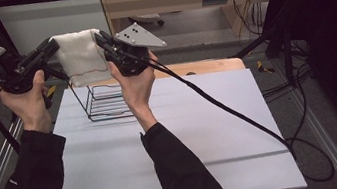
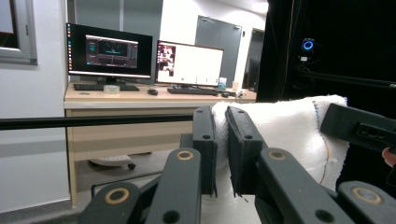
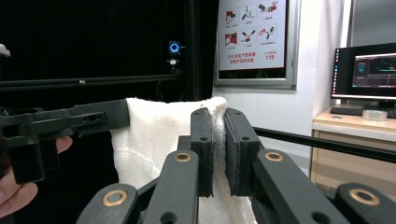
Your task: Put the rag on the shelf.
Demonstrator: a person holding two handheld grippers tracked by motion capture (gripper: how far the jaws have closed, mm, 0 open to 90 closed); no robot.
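You hold the towel (image 1: 81, 57) stretched, left claw (image 1: 52, 46) and right claw (image 1: 102, 39) each clamping a corner; next, lower it onto the rack (image 1: 106, 103).

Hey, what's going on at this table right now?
A person is holding a white towel up in the air, stretched between two hand-held grippers. The left gripper pinches its left top edge and the right gripper pinches its right top edge; in both gripper views the fingers are clamped on the cloth. The towel hangs above a black wire rack that stands on the white table, apparently clear of it.
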